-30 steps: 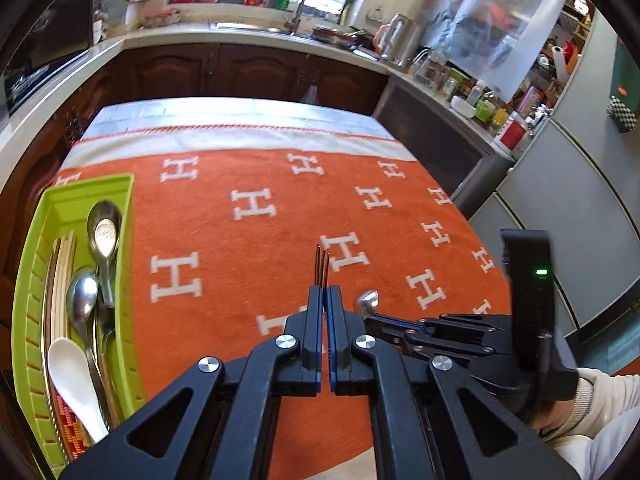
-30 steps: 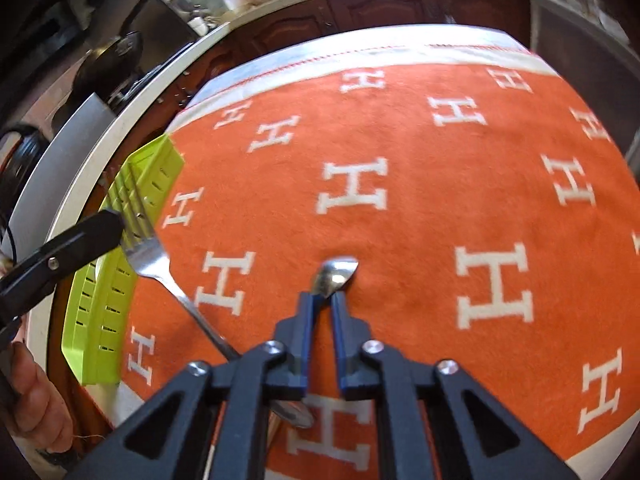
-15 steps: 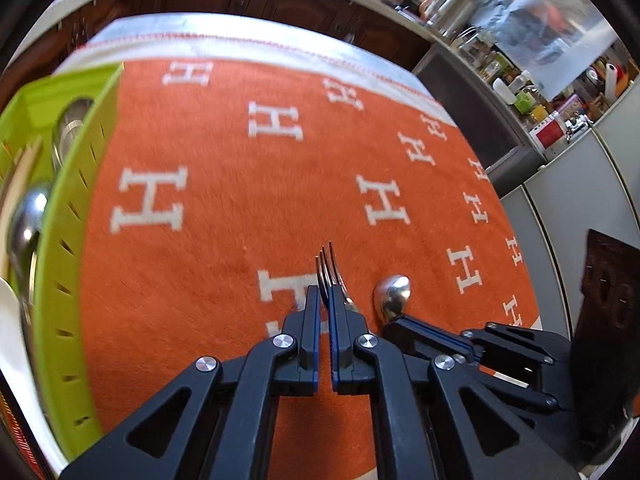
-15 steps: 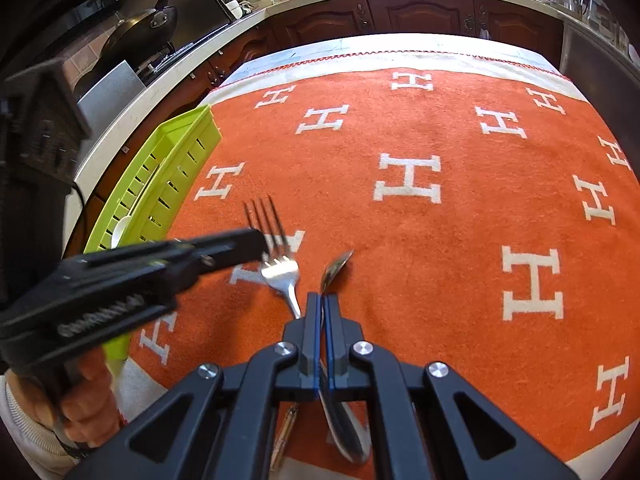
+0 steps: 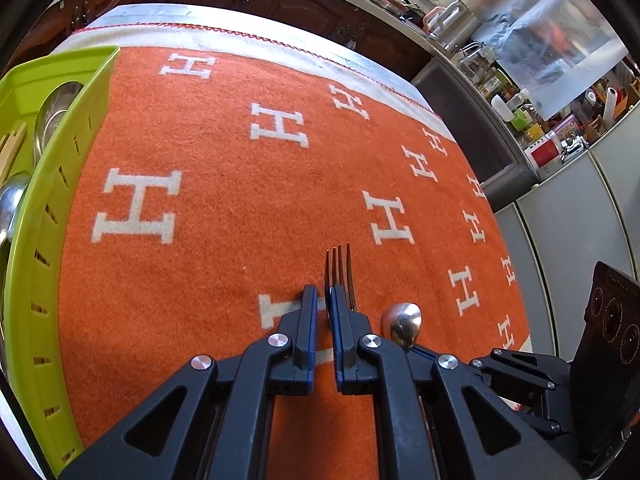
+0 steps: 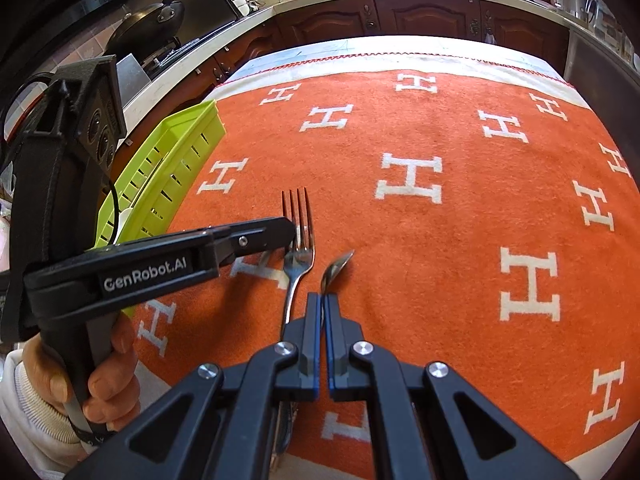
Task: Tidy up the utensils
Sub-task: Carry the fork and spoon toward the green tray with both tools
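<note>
Fork now lies on the cloth, left gripper fingers parting.

On the blanket, the fork lies left of the spoon, the tray farther left.

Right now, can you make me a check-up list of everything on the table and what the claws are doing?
Surface: orange cloth with white H shapes, lying flat.
Job's things: fork lying on the cloth; spoon held on edge just above it; green tray at the left edge holding metal spoons and chopsticks.
Clutter: nothing seen.
Grippers: left claw has just been opening, a gap shows, and the fork lies at its tips; right claw is shut on the spoon.
Cables: thin black wire by the left claw.
Surroundings: wooden cabinets, pan on the stove.
</note>
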Available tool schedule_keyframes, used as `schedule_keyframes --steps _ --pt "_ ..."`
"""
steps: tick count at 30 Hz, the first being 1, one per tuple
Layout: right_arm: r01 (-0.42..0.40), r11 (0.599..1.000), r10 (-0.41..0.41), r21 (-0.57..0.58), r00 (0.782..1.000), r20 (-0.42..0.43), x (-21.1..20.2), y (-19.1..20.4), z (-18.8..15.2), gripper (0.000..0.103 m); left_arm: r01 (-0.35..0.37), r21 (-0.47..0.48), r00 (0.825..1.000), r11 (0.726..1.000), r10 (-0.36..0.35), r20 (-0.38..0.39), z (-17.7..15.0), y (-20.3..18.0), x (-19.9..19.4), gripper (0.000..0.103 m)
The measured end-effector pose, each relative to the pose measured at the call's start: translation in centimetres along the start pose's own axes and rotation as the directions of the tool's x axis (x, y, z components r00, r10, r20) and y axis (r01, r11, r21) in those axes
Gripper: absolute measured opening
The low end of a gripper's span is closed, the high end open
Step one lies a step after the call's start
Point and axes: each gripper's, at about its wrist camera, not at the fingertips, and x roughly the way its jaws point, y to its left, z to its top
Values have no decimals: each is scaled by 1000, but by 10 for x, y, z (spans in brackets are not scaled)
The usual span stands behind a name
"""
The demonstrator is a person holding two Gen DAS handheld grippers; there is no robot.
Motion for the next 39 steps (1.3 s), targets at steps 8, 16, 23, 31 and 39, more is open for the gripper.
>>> schedule_keyframes --steps 8,16,23,31,39 --pt "-5 1000 4 12 999 37 -13 -10 3 2 17 83 1000 996 -17 6 4 -12 2 25" --pt "-18 999 15 42 998 57 -18 -26 3 2 53 81 997 995 -56 47 8 -6 6 25" --pt "-39 997 36 64 999 39 -7 -33 1 2 99 37 991 994 -102 84 6 0 7 25" --pt "-59 996 56 74 998 43 -3 -35 2 2 86 50 990 995 -91 109 1 -9 11 17" --pt "-62 995 58 82 997 44 -4 -35 2 2 76 33 994 997 -78 78 -2 -22 19 0"
